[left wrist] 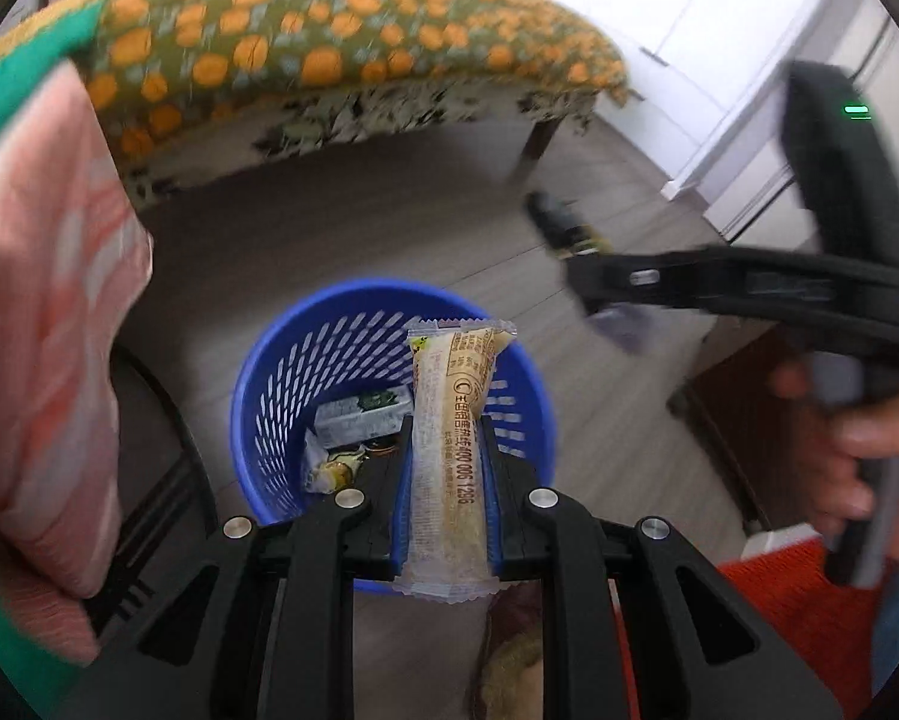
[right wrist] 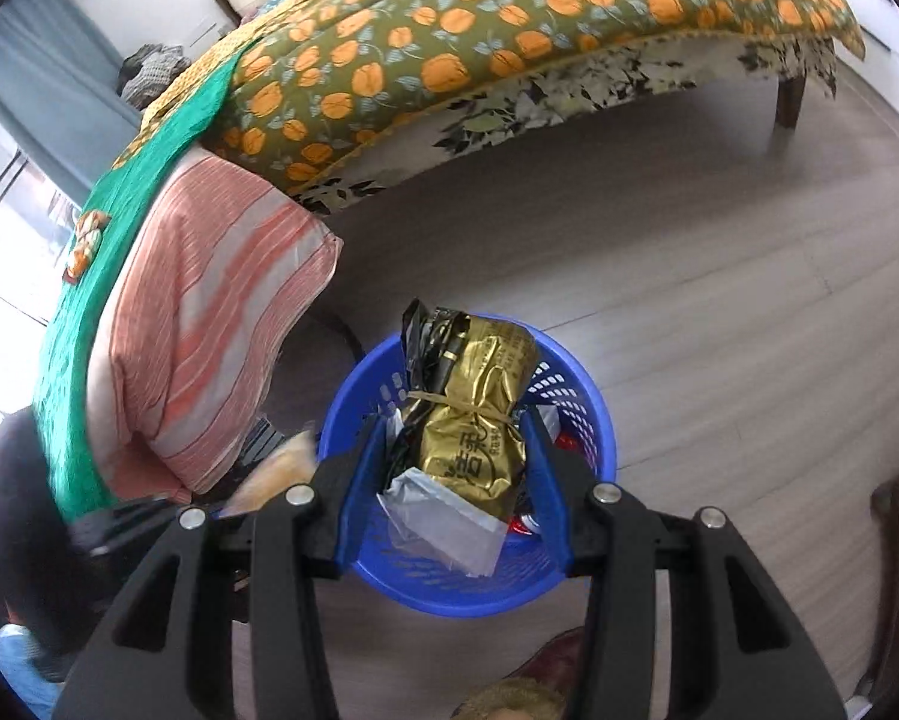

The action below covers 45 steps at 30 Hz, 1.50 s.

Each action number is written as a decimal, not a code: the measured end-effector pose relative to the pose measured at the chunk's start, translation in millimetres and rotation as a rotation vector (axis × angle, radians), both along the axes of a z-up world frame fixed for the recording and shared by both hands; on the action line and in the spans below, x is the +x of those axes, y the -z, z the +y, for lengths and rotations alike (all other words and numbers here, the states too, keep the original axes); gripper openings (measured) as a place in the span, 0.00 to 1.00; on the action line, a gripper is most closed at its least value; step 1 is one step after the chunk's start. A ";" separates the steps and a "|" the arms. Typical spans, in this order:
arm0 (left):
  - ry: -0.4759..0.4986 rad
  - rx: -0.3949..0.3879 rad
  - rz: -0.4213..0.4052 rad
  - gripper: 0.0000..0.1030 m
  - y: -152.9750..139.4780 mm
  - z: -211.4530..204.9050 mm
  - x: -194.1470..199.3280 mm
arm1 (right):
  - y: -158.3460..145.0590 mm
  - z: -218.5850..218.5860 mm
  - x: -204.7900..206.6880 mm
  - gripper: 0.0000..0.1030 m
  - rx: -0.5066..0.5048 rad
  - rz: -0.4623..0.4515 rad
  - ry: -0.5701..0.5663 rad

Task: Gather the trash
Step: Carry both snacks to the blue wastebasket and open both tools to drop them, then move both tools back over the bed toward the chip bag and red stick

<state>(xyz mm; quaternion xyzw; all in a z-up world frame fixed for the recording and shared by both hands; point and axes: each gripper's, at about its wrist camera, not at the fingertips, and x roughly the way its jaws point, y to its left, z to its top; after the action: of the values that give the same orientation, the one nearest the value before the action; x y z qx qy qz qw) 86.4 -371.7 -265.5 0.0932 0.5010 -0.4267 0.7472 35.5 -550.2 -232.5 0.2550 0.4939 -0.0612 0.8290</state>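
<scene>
a bed (right wrist: 569, 78) fills the top of both views, under a green quilt (right wrist: 509, 24) printed with orange fruit. a leaf-print sheet (right wrist: 569, 108) hangs below the quilt's edge. a dark bed leg (right wrist: 788, 99) stands on the grey wood floor (right wrist: 719, 300). a pink striped pillow (right wrist: 209, 324) juts over the bed's edge, with a green cloth (right wrist: 119, 252) lying beside it. in the left view, white cabinets (left wrist: 719, 30) stand at upper right and a red mat (left wrist: 779, 612) lies at lower right. in the right view, a grey curtain (right wrist: 41, 78) hangs at upper left.
</scene>
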 end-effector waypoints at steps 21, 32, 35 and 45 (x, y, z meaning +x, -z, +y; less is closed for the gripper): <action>-0.026 -0.177 -0.028 0.90 -88.3 58.1 -36.6 | -43.9 13.3 2.0 0.78 -0.134 -0.141 0.077; -0.231 0.012 -0.277 0.95 -135.8 236.7 42.5 | -74.4 149.7 20.3 0.78 -0.502 -0.221 -0.245; -0.356 0.056 -0.247 0.95 -130.8 292.3 86.2 | -79.6 186.7 34.1 0.78 -0.458 -0.235 -0.330; -0.595 0.173 -0.219 0.94 -96.9 385.6 184.8 | -87.4 316.9 167.0 0.78 -0.323 -0.217 -0.532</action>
<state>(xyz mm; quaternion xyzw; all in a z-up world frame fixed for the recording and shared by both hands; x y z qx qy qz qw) 271.2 14.0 -168.6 0.0513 0.4573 -0.1331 0.8778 202.5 -233.3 -145.2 -0.0127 0.4360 0.1073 0.8934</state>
